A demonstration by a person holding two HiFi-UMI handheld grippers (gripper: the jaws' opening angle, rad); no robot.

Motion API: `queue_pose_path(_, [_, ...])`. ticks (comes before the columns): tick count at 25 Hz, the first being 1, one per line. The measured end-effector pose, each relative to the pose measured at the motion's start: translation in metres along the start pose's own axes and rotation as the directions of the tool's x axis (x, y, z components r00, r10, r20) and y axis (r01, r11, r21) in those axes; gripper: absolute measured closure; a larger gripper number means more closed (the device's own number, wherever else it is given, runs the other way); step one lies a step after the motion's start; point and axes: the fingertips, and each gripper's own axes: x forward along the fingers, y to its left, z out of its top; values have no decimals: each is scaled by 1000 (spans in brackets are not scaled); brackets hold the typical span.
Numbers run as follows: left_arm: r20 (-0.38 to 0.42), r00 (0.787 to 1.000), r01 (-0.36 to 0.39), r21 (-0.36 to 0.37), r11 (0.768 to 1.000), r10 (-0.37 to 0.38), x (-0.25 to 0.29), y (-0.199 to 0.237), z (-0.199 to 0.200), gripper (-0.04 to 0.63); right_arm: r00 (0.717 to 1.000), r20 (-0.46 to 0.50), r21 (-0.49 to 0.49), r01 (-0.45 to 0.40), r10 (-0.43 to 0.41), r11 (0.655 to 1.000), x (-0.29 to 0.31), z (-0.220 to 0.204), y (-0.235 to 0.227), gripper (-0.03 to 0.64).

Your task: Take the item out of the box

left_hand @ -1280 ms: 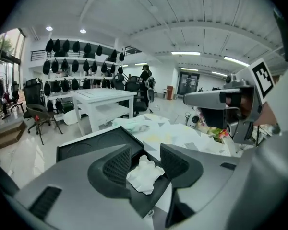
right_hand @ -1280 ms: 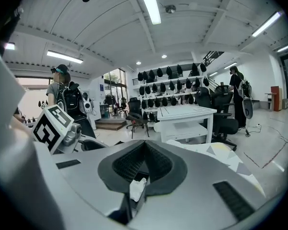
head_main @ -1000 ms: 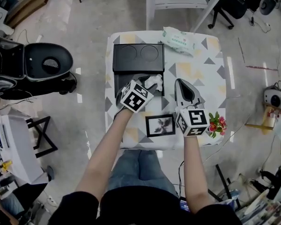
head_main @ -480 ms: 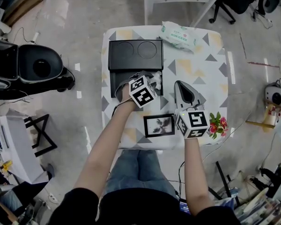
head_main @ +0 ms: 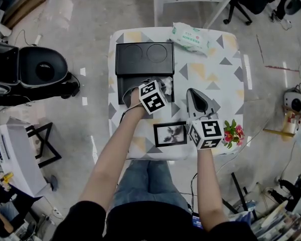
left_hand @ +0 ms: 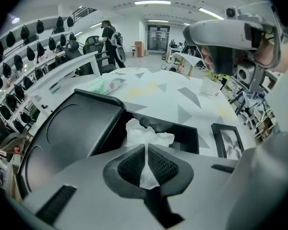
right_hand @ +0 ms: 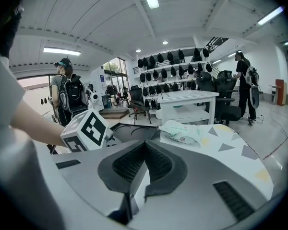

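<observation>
An open black box (head_main: 124,90) lies on the patterned table (head_main: 210,74) with its lid (head_main: 144,59) folded back. A crumpled white paper (left_hand: 147,133) sticks up from the box's inside (left_hand: 185,134); in the head view the paper (head_main: 167,86) shows at the box's right edge. My left gripper (left_hand: 146,151) hangs over the box (head_main: 160,86), its jaws closing, and the pads pinch a strip of the paper. My right gripper (head_main: 193,91) rests on the table right of the box, shut with nothing in it (right_hand: 144,145).
A framed picture (head_main: 171,133) lies near the table's front edge, with a small bunch of flowers (head_main: 232,133) at the front right corner. A pack of wet wipes (head_main: 189,36) sits at the back. A white table and office chairs stand beyond.
The left gripper has moved a little forward and right over the box. The right gripper has barely moved.
</observation>
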Motion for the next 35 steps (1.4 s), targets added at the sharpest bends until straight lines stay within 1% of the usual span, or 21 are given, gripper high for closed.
queue_pose_path(5, [-9,1000,17,40,999,-16,-6,-4,0,569,1000,5,1,4,-4,1000,-3,3,0,614])
queue_pose_path(9, [16,1000,13,28,1000,-14,-16,-5,2,571,1000,11,-1,9,-9,1000,-6,7,0,614])
queue_pose_path(13, [37,999,-11,36,999,9,-31,-4,6,571,1000,19,-6,14,-14,1000,-11,11,2,615])
queue_pose_path(16, [74,997,-29,17,999,28,-49,-3,11,571,999,27,-7,22,-22,1000,-17,16,3,615])
queue_pose_path(19, [129,990,-57,-10,998,58,-72,-1,17,571,999,39,-3,34,-34,999,-24,22,5,614])
queue_pose_path(21, [173,981,-78,-33,996,82,-89,0,23,571,998,49,2,41,-41,999,-29,25,6,614])
queue_pose_path(23, [223,968,-102,-58,993,112,-109,1,29,571,997,59,3,47,-47,999,-36,30,8,615])
queue_pose_path(25, [280,949,-125,-87,988,145,-132,3,37,571,996,70,1,52,-52,999,-43,37,13,615])
queue_pose_path(26, [313,936,-135,-106,985,162,-145,4,41,571,996,76,0,55,-55,998,-46,40,15,615])
queue_pose_path(28, [385,901,-153,-148,977,199,-171,5,51,571,994,90,0,61,-61,998,-54,46,19,615])
queue_pose_path(29, [422,880,-162,-169,972,220,-185,4,55,571,993,99,0,65,-64,998,-59,49,22,614])
queue_pose_path(31, [491,830,-185,-208,960,266,-214,4,63,571,991,117,0,72,-71,997,-68,55,26,615])
queue_pose_path(33, [549,773,-210,-252,945,318,-246,4,68,571,987,138,-1,81,-80,997,-77,60,31,615])
queue_pose_path(35, [600,710,-228,-301,926,370,-276,3,70,571,982,165,1,91,-90,996,-87,66,37,615])
